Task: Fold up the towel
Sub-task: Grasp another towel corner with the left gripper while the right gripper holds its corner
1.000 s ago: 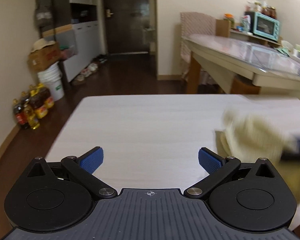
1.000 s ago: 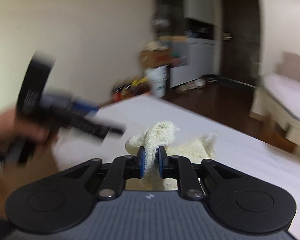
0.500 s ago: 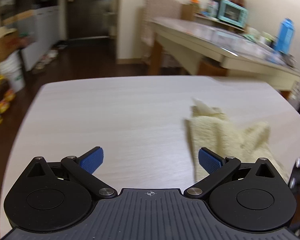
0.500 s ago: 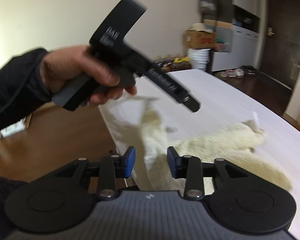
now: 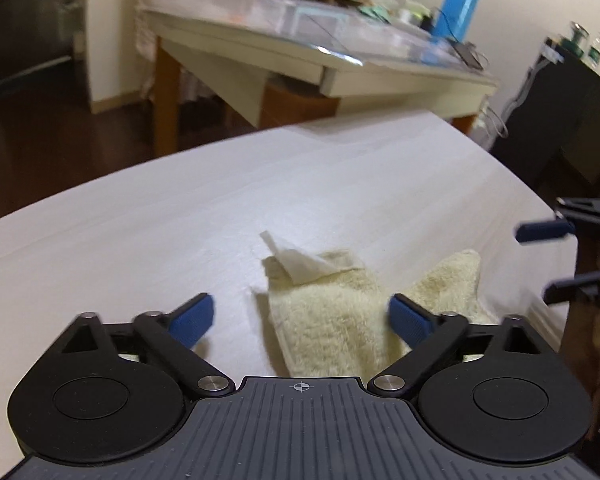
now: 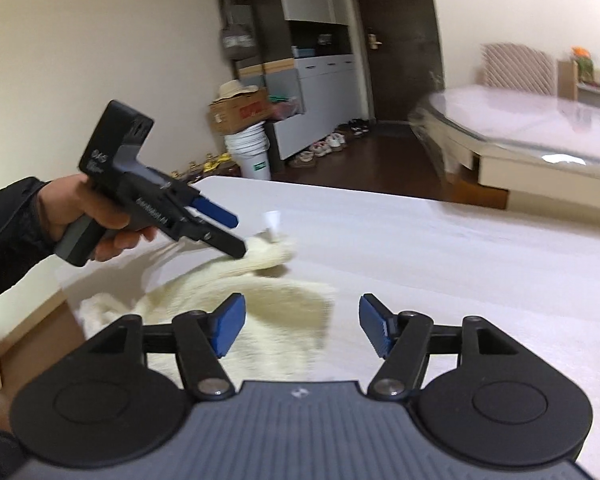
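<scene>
Reaching for the crumpled towel (image 5: 332, 320), your left gripper (image 5: 300, 316) has just been narrowing over its tagged corner; your right gripper (image 6: 300, 324) has just opened, holding nothing

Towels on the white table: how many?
1. A single cream towel lies crumpled on the white table, its tagged corner under the left gripper and its bulk in front of the right gripper. None other visible.

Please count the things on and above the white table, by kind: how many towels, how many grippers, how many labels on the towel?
Towel: 1
White label on the towel: 1
Grippers: 2, the left gripper and the right gripper
White table: 1
Total: 5
</scene>
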### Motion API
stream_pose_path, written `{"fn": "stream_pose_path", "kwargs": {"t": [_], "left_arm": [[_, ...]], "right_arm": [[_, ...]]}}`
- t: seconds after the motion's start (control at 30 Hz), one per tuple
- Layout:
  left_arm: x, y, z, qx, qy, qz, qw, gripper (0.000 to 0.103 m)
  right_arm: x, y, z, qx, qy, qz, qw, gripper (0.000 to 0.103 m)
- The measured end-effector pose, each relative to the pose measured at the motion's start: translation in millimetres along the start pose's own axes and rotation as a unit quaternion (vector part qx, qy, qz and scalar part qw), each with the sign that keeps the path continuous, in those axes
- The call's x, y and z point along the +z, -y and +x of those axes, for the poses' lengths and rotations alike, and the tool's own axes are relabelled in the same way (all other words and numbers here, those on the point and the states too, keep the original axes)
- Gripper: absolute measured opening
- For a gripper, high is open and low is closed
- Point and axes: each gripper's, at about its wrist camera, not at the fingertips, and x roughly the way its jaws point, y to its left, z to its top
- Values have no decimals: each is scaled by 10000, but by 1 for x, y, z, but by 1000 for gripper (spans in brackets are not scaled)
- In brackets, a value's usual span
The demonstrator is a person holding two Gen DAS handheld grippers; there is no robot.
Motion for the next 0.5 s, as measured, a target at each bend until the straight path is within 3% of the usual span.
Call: {"fn": "stream_pose_path", "kwargs": {"t": [0.07,0.1,0.13,0.17,0.2,0.37,0.5], "left_arm": [[2,0,7,-109,-150,42,9998,61],[2,1,7,-115,-166,95,9998,48],[1,5,6,-98,-156,192,9996,43],[1,8,5,-82,-147,289,9994,27],[-1,11,1,-58,-109,364,9993,20],[-14,22,-41,70,310,524,9981,18],[-38,29,-81,53,970,685,9929,17]], "right_arm": [[3,8,6,22,-44,75,10000,71],[4,12,9,65,-73,87,9999,71],[7,14,16,160,-99,67,9998,71],[8,15,17,219,-108,60,9997,71],[7,17,14,252,-112,66,9996,71],[19,33,28,452,59,174,9988,71],[28,23,55,638,-188,-325,9973,71]]}}
